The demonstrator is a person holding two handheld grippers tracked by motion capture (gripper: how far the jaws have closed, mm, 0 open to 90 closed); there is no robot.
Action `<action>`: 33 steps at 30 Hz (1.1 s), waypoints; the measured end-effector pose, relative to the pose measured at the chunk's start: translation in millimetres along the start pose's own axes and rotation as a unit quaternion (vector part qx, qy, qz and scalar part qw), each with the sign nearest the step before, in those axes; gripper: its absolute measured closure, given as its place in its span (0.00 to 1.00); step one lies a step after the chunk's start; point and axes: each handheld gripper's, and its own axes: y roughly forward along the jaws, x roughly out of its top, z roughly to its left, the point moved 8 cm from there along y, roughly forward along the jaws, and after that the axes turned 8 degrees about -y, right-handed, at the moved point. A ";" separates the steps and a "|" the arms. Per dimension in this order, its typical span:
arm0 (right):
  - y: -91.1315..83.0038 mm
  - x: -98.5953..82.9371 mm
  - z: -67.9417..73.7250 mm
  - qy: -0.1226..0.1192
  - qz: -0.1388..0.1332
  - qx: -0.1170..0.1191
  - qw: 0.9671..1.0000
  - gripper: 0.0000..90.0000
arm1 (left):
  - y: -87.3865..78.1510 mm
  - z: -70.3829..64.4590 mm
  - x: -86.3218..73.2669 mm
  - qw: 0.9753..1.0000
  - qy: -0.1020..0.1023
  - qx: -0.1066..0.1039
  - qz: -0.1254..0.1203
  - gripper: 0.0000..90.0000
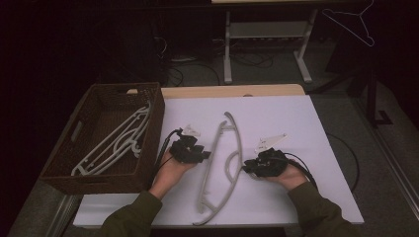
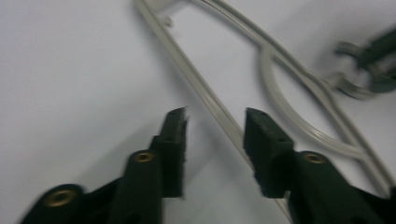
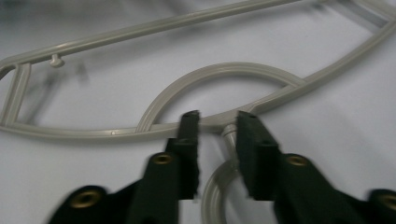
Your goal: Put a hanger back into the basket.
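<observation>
Left tongs [image 1: 206, 154] spread wide, straddling the straight bar of the grey hanger [image 1: 221, 163] lying flat on the tabletop [image 1: 276, 113], nothing pinched yet. Right tongs [image 1: 245, 169] also apart, hook neck sitting between the tips. Thin, slick plastic, so could easily skid sideways or pivot if only one side bites. Wicker basket [image 1: 79, 133] well left of both.

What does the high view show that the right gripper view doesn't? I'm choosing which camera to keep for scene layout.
High view: the brown wicker basket at the table's left with hangers inside, both hands, and the left gripper beside the grey hanger on the white table. Right gripper view: the open right gripper straddling the hook's neck, not yet closed. Both: that hanger lying flat.
</observation>
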 end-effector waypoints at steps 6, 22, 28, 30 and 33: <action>-10.6 1.6 1.9 0.022 -0.024 -0.030 0.999 0.36 | 5.8 -17.1 -18.3 1.000 0.021 -0.005 0.023 0.50; -41.6 -10.1 -6.6 0.059 -0.075 -0.077 0.992 0.22 | 25.3 -22.3 -22.7 0.998 0.037 0.033 0.046 0.67; -43.8 -9.4 -8.0 0.060 -0.078 -0.082 0.992 0.23 | 29.5 -16.4 -14.7 0.998 0.027 0.029 0.050 0.73; -45.0 -9.4 -9.0 0.061 -0.081 -0.084 0.991 0.23 | 31.7 -13.4 -10.7 0.998 0.024 0.032 0.050 0.75; -46.6 -9.3 -10.4 0.061 -0.086 -0.085 0.991 0.23 | 35.6 -5.9 -3.2 0.998 0.025 0.037 0.052 0.79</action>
